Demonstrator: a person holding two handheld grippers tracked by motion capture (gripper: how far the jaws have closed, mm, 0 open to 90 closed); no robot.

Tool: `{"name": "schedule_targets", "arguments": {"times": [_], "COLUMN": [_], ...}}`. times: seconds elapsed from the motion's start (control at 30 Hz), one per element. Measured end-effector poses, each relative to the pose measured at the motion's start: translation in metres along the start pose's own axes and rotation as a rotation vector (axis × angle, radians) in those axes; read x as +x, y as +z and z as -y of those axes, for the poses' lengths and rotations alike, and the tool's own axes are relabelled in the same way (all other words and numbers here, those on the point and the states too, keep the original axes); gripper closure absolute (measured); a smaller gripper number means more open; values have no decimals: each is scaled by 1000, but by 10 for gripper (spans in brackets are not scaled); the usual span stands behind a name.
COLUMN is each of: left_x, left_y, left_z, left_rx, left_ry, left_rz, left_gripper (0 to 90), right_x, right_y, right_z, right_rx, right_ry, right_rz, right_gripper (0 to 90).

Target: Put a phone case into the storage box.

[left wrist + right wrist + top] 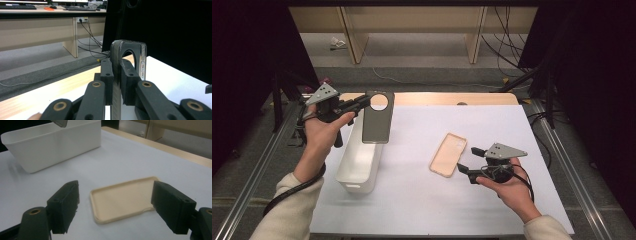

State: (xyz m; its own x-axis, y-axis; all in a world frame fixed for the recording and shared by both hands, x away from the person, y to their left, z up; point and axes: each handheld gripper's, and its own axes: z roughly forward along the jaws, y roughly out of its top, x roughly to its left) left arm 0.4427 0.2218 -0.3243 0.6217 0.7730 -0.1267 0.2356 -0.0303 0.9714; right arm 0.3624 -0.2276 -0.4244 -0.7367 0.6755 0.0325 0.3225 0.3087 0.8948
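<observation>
Two phone cases were there: one dark case [377,120] with a round camera opening, and one beige case [447,154]. There was one white bin [357,167] and two handheld grippers, a left gripper [362,103] and a right gripper [468,161].

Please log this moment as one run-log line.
left gripper: shut on dark phone case, above white bin | right gripper: open, by beige phone case on table

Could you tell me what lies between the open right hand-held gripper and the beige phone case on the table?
Nothing: in the right gripper view, bare white table separates the right hand-held gripper from the beige phone case, which lies flat just ahead of its open jaws.
</observation>
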Motion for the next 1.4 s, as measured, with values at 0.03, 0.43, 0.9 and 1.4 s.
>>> {"name": "schedule_targets", "arguments": {"times": [0.03, 0.43, 0.9, 1.4], "left_x": [1, 16, 35, 48], "left_y": [0, 4, 11, 22], "left_z": [-1, -10, -9, -4], "left_rx": [0, 6, 12, 31], "left_ry": [1, 21, 13, 11], "left_rz": [-2, -29, -53, -61], "left_gripper": [816, 816, 816, 816], "right_x": [0, -1, -1, -1], "right_y": [0, 0, 0, 0], "right_z": [0, 0, 0, 1], "right_rx": [1, 1, 1, 1], "right_ry": [0, 4, 6, 9], "right_rz": [-1, 0, -1, 0], "right_gripper": [235, 236, 241, 244]}}
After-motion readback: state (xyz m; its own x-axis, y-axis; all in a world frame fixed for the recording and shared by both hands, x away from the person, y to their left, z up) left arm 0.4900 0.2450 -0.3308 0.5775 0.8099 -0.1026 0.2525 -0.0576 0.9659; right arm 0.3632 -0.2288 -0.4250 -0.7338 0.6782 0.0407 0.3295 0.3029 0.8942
